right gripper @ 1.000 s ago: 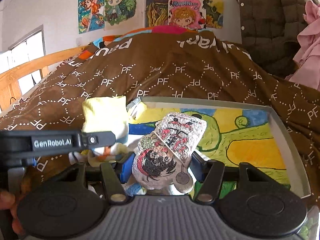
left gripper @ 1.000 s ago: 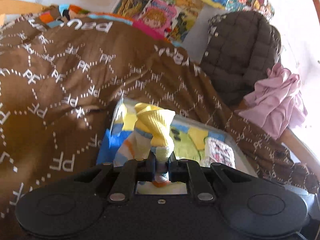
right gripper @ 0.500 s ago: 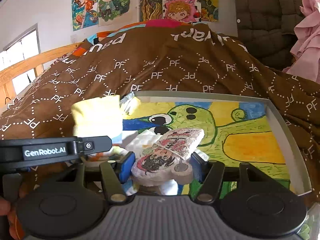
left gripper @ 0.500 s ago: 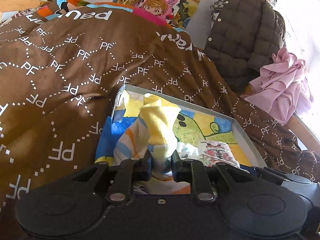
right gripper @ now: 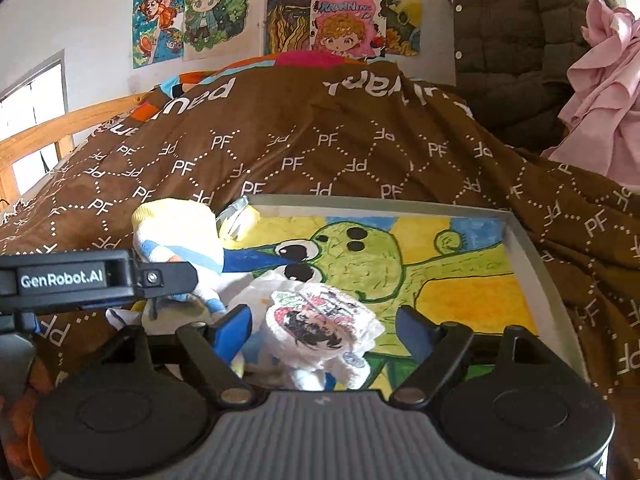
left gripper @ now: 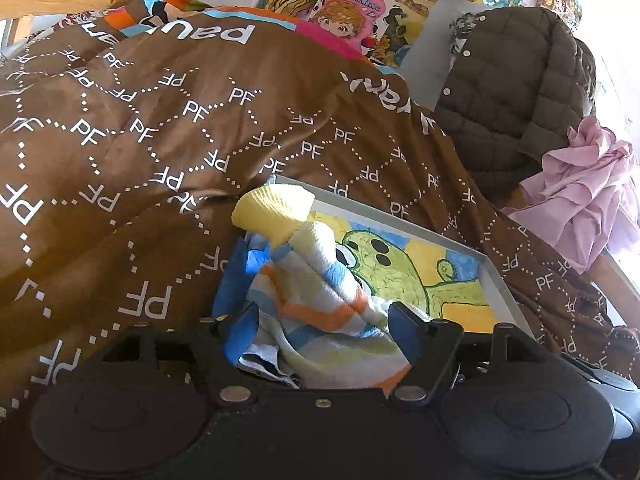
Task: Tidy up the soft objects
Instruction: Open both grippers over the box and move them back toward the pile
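A striped yellow, blue and orange sock lies slumped at the left end of a grey tray with a green cartoon drawing inside. It sits between the jaws of my left gripper, which are opening and no longer pinch it. In the right wrist view a white sock with a printed cartoon face rests on the tray between the jaws of my right gripper. These jaws are opening too, with gaps on both sides. The striped sock shows there beside one of the left gripper's fingers.
The tray rests on a bed under a brown duvet with white lettering. A brown quilted jacket and a pink garment hang at the right. Posters cover the back wall. A wooden bed rail runs along the left.
The left jaws went from pinching the upright striped sock to wide apart, and the sock slumped into the tray. The right jaws widened and the printed sock sank onto the tray.
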The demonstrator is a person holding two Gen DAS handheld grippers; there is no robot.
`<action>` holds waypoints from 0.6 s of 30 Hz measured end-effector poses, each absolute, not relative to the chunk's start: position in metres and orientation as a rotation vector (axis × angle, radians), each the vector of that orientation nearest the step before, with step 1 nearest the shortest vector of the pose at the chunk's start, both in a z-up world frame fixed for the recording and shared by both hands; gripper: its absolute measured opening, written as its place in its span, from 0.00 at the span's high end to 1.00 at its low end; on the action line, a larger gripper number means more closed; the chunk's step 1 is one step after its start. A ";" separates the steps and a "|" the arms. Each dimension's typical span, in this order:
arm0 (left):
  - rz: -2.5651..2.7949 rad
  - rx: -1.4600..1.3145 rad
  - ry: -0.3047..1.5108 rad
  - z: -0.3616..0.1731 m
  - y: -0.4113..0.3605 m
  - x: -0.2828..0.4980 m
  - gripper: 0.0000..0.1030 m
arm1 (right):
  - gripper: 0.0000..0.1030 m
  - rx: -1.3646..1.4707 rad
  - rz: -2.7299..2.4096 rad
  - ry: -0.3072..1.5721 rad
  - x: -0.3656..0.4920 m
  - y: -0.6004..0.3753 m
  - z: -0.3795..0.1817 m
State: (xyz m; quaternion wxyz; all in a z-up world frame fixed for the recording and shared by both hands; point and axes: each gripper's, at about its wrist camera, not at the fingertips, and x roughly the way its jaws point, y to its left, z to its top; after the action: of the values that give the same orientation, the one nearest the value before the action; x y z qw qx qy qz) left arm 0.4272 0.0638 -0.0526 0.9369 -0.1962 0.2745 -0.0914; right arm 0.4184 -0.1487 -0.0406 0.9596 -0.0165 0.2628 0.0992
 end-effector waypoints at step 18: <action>-0.071 -0.341 0.413 0.003 0.059 0.382 0.01 | 0.00 0.067 0.134 0.413 0.372 -0.180 0.016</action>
State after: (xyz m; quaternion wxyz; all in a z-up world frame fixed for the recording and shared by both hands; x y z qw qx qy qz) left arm 0.3823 0.0587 0.0034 0.9637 -0.1686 0.2041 -0.0352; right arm 0.3717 -0.1796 0.0162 0.9759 0.0333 0.2049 0.0667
